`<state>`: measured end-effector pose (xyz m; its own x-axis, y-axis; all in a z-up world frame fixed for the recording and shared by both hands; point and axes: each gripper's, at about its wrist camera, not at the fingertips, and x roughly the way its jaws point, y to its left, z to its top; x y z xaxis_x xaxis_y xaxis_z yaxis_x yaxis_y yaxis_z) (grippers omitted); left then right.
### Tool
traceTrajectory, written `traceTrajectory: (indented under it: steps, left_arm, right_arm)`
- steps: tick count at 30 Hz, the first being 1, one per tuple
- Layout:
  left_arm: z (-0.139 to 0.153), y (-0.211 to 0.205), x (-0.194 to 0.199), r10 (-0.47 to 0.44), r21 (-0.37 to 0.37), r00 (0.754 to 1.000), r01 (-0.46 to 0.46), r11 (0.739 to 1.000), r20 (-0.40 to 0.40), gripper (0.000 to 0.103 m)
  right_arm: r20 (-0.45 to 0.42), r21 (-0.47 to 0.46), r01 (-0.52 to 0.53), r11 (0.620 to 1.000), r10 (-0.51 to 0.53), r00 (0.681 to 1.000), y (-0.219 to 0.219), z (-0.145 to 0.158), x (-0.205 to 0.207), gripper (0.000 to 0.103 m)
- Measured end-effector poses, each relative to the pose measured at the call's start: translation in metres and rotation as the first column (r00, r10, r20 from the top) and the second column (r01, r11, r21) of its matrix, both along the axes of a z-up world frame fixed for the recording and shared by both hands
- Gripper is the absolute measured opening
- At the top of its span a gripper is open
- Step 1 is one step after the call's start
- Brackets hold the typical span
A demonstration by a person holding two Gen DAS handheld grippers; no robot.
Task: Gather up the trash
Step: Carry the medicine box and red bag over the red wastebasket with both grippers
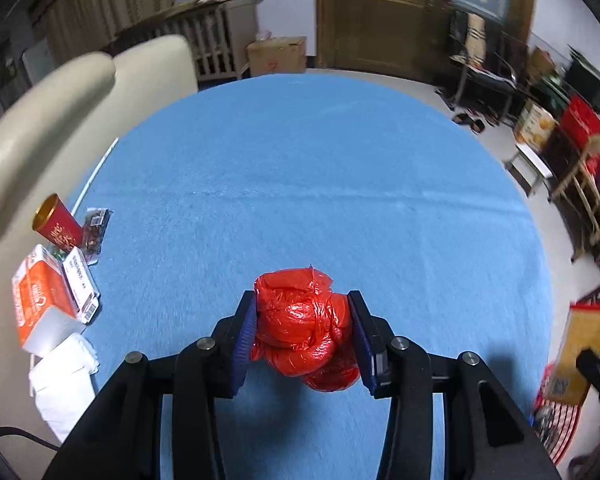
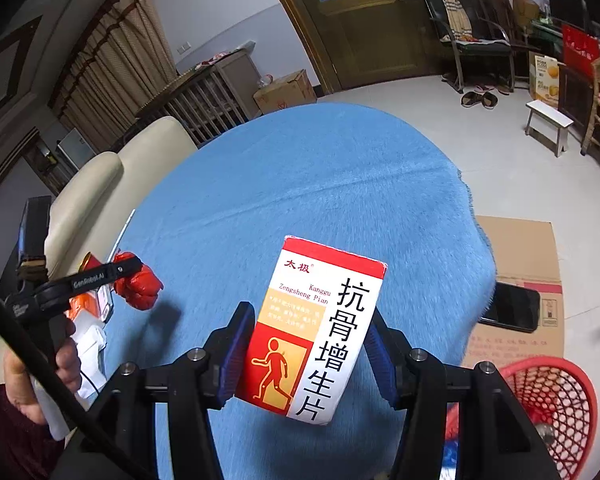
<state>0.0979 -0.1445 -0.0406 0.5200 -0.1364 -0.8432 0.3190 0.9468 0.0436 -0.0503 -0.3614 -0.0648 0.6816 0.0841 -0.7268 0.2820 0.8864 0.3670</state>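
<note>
Both wrist views forward, close — share blue table (image 1: pixel 320 168).

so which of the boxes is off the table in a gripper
The red and white medicine box, clamped in the right gripper. The orange box lies on the table's left edge.

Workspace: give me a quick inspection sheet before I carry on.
Surface: blue cloth over table.
Job's things: red plastic bag, medicine box, red mesh basket at right.
Clutter: red can, orange carton, white cloth at left edge.
Grippers: left gripper shut on bag; right gripper shut on box.
Cables: black cable.
Surroundings: phone on cardboard, cream sofa.
</note>
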Motion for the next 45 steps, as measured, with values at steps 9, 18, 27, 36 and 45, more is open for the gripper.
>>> traceTrajectory:
  steps: [9,18,27,36,45]
  left_arm:
    - [0.021,-0.023,-0.056,-0.122,0.018,0.992,0.122,0.992,0.012,0.046]
    - [0.027,-0.039,-0.088,-0.188,0.021,0.982,0.188,0.982,0.032,0.046]
    - [0.032,-0.051,-0.112,-0.242,0.038,0.969,0.241,0.970,0.037,0.046]
    - [0.032,-0.068,-0.124,-0.291,0.051,0.956,0.289,0.956,0.036,0.046]
    - [0.033,-0.088,-0.139,-0.340,0.072,0.940,0.337,0.939,0.039,0.046]
  right_arm:
    - [0.012,-0.028,0.006,1.000,-0.005,1.000,0.013,0.019,-0.028,0.057]
    - [0.024,-0.047,0.027,0.999,-0.026,0.999,0.009,0.024,-0.059,0.057]
    - [0.032,-0.040,0.074,0.996,-0.073,0.997,-0.006,0.026,-0.083,0.057]
    - [0.034,-0.026,0.093,0.995,-0.092,0.995,-0.016,0.026,-0.097,0.057]
    - [0.026,-0.006,0.130,0.991,-0.130,0.991,-0.030,0.023,-0.114,0.057]
